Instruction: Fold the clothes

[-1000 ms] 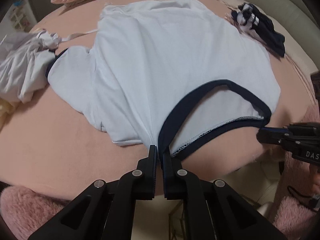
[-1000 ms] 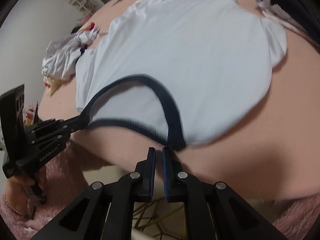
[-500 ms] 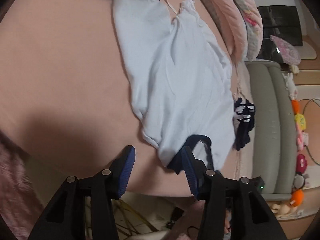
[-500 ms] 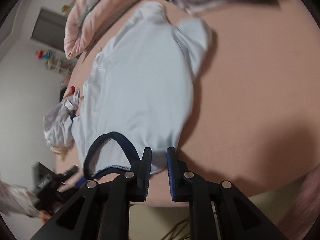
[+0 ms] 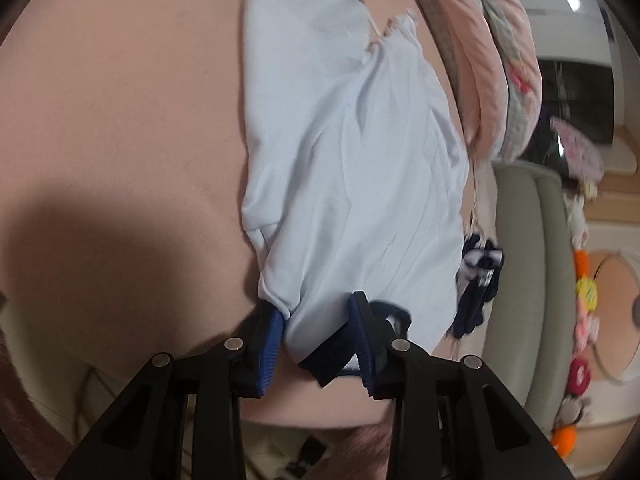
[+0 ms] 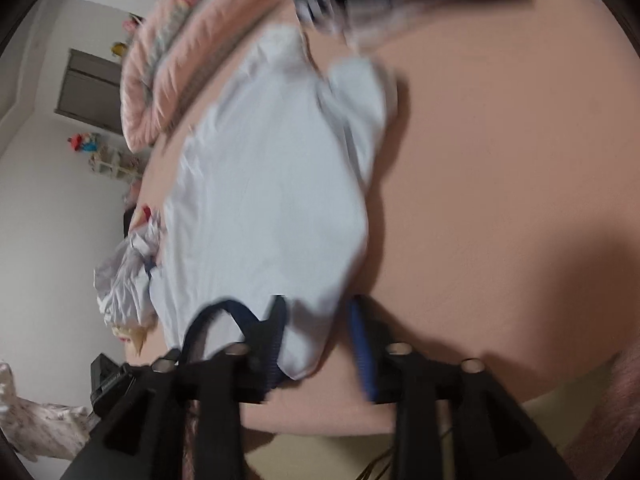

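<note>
pink bed sheet (image 5: 120, 128) fills most of the left wrist view. on the bed lies a pale blue shirt (image 5: 352, 152) with a dark blue neck band (image 5: 384, 312). the shirt runs from the top of the view down to the left gripper (image 5: 318, 338). the left gripper is wide open. its two blue pads sit on each side of the shirt's near edge, and the shirt cloth lies loose between them, not pinched. a small dark blue and white striped cloth (image 5: 478, 280) lies just beside the shirt on the right. a rolled pink quilt (image 5: 492, 64) lies along the far side of the bed. a grey-green sofa (image 5: 532, 280) with little soft toys (image 5: 584, 292) stands past the bed.

pink bed sheet (image 6: 500, 160) shows in the right wrist view too, and this view is blurry. the pale blue shirt (image 6: 264, 200) lies in the middle, with its dark neck band (image 6: 224, 312) near the bottom left. the right gripper (image 6: 320, 344) is open too, and the shirt's near corner lies between its fingers, not squeezed. a crumpled white cloth (image 6: 124, 276) lies touching the shirt's left side. the pink quilt (image 6: 188, 64) is at the top left, in front of a white wall (image 6: 48, 200).
</note>
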